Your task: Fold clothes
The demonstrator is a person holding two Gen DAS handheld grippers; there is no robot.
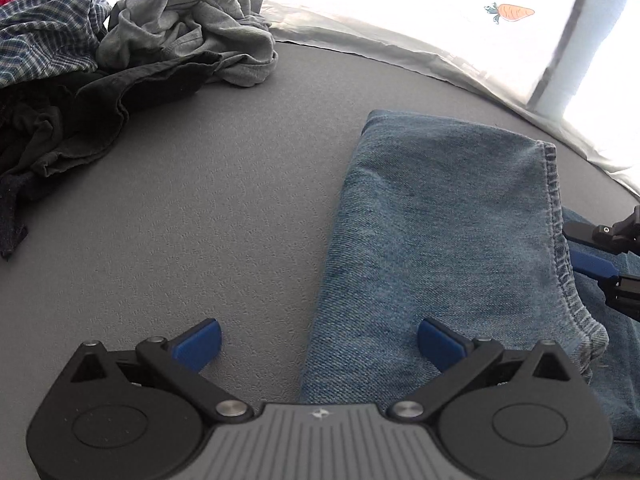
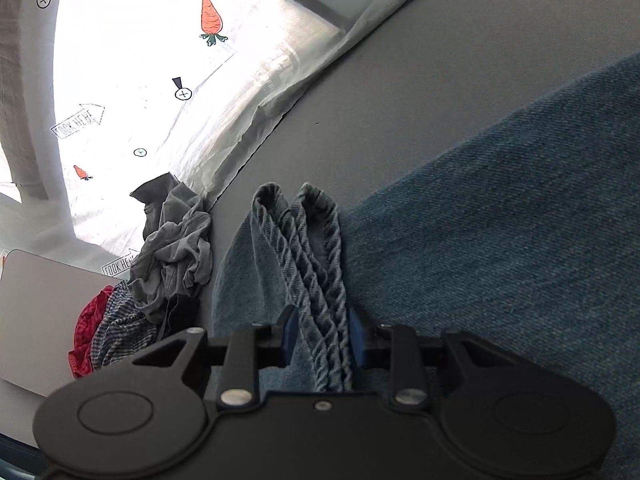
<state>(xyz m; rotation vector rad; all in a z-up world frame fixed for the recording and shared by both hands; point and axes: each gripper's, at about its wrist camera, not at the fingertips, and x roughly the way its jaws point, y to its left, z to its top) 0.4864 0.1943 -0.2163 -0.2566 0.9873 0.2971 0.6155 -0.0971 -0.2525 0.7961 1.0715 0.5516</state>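
Left wrist: crumpled clothes pile (image 1: pixel 120 48) beyond folded jeans (image 1: pixel 440 220).

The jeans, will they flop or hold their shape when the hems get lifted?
The jeans look like thick denim, so probably heavy and only slightly stiff. Lifted by the hems in the right gripper, the rest would likely sag and drag on the table.

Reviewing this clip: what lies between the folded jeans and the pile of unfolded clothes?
Only bare grey tabletop lies between the jeans and the pile of clothes; the left wrist view shows it.
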